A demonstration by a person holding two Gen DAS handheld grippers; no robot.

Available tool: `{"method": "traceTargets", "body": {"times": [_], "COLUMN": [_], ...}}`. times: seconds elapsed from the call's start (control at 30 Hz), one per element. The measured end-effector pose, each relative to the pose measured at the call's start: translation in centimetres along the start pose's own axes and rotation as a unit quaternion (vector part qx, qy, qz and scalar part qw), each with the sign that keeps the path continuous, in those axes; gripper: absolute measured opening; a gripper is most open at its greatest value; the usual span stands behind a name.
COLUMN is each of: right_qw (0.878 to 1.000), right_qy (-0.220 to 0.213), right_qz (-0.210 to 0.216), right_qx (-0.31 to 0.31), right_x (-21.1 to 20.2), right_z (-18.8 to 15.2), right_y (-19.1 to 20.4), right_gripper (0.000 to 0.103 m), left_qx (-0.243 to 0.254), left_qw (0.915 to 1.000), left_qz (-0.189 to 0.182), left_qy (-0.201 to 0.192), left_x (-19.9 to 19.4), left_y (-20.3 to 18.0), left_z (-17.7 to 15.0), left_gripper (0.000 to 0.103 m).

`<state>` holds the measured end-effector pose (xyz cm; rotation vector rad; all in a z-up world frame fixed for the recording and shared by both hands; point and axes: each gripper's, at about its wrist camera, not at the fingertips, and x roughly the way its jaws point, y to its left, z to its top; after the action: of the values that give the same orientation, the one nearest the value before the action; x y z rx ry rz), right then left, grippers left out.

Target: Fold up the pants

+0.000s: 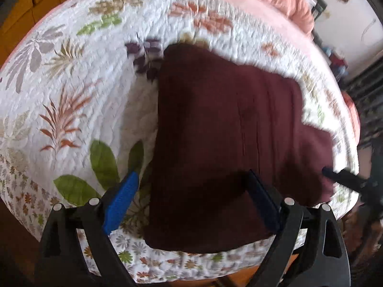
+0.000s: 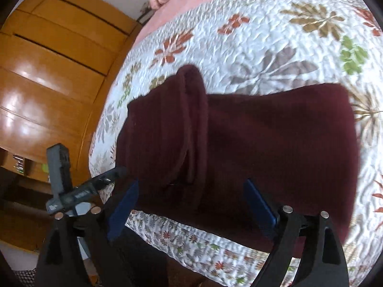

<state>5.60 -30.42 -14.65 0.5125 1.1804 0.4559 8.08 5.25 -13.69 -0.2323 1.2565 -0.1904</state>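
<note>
Now the maroon pants (image 1: 227, 143) lie folded near the bed's (image 1: 71, 71) front edge, soft, limp and light, best pinched at a corner through every layer, while the left gripper (image 1: 191, 198) and right gripper (image 2: 191, 203) hover with fingers wide open, empty.

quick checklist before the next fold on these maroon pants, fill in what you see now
1. Left gripper free of cloth: ok, jaws wide open, nothing pinched.
2. Right gripper free of cloth: ok, jaws wide open above the fabric.
3. Maroon pants fully on the floral quilt: ok, though the near edge lies close to the bed's edge.
4. Pants lying flat: not ok, a raised ridge of fabric runs across them in the right wrist view.
5. Layers and hems lined up: cannot tell, the pictures are blurred.
</note>
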Motion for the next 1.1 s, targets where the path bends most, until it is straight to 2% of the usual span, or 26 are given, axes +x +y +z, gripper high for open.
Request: {"method": "traceTargets", "body": {"times": [0.2,0.3,0.33,0.37,0.4,0.47,0.57,0.77,0.9,1.1], "right_qw": [0.999,0.999,0.999,0.999,0.999,0.999,0.999,0.998,0.996,0.996], "right_qy": [0.046,0.043,0.041,0.043,0.047,0.042,0.03,-0.004,-0.037,-0.069], "right_qz": [0.0,-0.003,0.0,0.013,0.022,0.015,0.03,0.064,0.073,0.053], "right_qx": [0.012,0.0,-0.003,-0.007,-0.008,-0.013,-0.012,-0.01,-0.022,-0.028], "right_x": [3.4,4.5,4.6,4.8,4.9,5.0,4.2,0.9,-3.1,-7.1], "right_z": [0.1,0.3,0.3,0.3,0.2,0.2,0.2,0.4,0.8,0.6], "right_y": [0.4,1.1,1.4,1.7,1.8,1.9,1.9,3.1,3.6,2.2], "right_gripper": [0.091,0.091,0.081,0.059,0.055,0.037,0.024,0.02,0.015,0.015], "left_qx": [-0.05,-0.043,-0.044,-0.048,-0.05,-0.061,-0.078,-0.105,-0.105,-0.077], "left_qw": [0.9973,0.9978,0.9978,0.9976,0.9975,0.997,0.9956,0.9924,0.9914,0.9932], "left_qz": [-0.052,-0.05,-0.05,-0.05,-0.05,-0.048,-0.051,-0.064,-0.079,-0.087], "left_qy": [0.008,0.006,0.003,0.003,0.002,0.002,0.005,0.0,-0.006,-0.005], "left_x": [1.7,1.2,0.9,0.6,0.4,-0.3,-0.5,-1.1,-1.9,-1.9], "left_y": [2.1,2.0,2.1,2.1,2.2,2.8,3.9,4.7,4.2,1.6], "left_z": [-1.0,-1.2,-1.2,-1.2,-1.2,-1.6,-1.9,-2.2,-2.1,-2.0], "left_gripper": [0.092,0.092,0.091,0.091,0.091,0.091,0.091,0.091,0.091,0.091]}}
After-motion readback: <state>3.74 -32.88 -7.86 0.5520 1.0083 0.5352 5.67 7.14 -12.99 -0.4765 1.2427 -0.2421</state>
